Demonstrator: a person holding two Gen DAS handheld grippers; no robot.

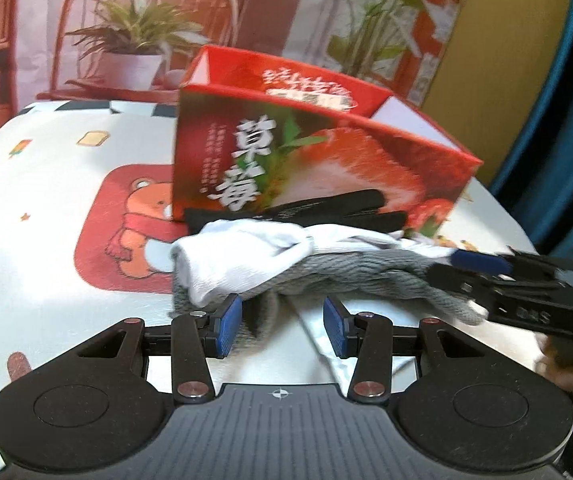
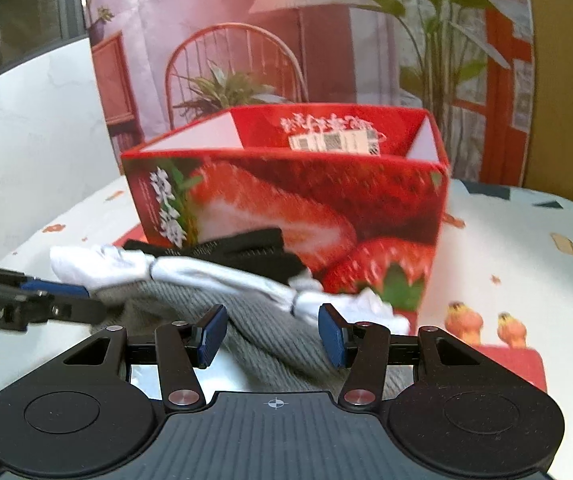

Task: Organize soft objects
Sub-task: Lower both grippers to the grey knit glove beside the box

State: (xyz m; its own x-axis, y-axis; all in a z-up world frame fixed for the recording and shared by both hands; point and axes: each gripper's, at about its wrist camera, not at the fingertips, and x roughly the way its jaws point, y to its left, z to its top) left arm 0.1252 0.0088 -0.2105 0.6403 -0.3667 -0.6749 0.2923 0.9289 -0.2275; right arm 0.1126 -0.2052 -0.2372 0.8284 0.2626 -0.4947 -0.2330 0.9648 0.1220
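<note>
Sorting looks barely begun — the white rolled cotton sock, the grey ribbed knit sock and the black sock lie heaped on the cartoon-print table, at 6 o'clock of the open red strawberry-print cardboard box, which looks empty. Left tool and right tool hover half-open, holding nothing — the white sock overlaps the grey one.
</note>
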